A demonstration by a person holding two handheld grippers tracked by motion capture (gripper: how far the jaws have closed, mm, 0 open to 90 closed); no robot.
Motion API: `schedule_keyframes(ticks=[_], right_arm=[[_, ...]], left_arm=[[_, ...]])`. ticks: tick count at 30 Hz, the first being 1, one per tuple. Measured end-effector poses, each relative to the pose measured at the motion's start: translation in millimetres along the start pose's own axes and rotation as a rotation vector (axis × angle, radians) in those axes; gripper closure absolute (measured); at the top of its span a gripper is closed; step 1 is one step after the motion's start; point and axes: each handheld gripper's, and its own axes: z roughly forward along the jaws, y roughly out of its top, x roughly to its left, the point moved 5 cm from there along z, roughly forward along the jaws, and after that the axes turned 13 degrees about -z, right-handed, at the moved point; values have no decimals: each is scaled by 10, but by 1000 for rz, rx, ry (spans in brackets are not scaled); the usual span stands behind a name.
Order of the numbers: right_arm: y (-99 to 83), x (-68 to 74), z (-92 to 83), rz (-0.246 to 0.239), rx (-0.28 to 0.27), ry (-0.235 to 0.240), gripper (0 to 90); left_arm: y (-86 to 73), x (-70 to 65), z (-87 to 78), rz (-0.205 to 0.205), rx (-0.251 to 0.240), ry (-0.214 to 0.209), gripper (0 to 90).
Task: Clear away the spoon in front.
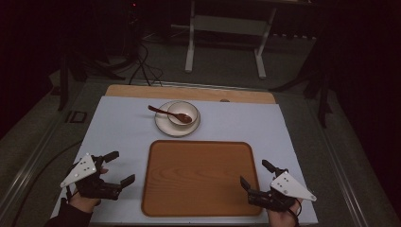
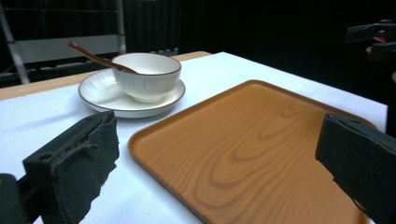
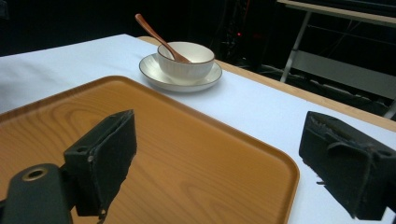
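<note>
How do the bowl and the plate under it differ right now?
The bowl is deep with upright ribbed walls; the plate is shallow and wider, its rim showing all around the bowl. The bowl stands on the plate, while the plate lies on the white table cover. The bowl holds a brown spoon, its handle sticking out over the rim; the plate carries the bowl. Both are white with a thin dark rim line.

An orange-brown tray (image 1: 201,177) with wood grain lies on a white table cover (image 1: 123,132); the ribbed white bowl (image 1: 182,113) and white, dark-rimmed saucer (image 1: 163,124) carry a reddish-brown spoon (image 1: 168,113).
</note>
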Motion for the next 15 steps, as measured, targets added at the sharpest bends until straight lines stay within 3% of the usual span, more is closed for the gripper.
schedule_keyframes(ticks=[9,13,15], right_arm=[[38,33,-25,-12,-13,11,112],[44,38,-32,-11,-17,13,112],[47,43,-30,-11,-16,12,112]], left_arm=[[29,-10,-18,-29,3,14,0],[48,-72,-10,-43,18,-16,0],[95,-203,14,-35,55,-55,0]])
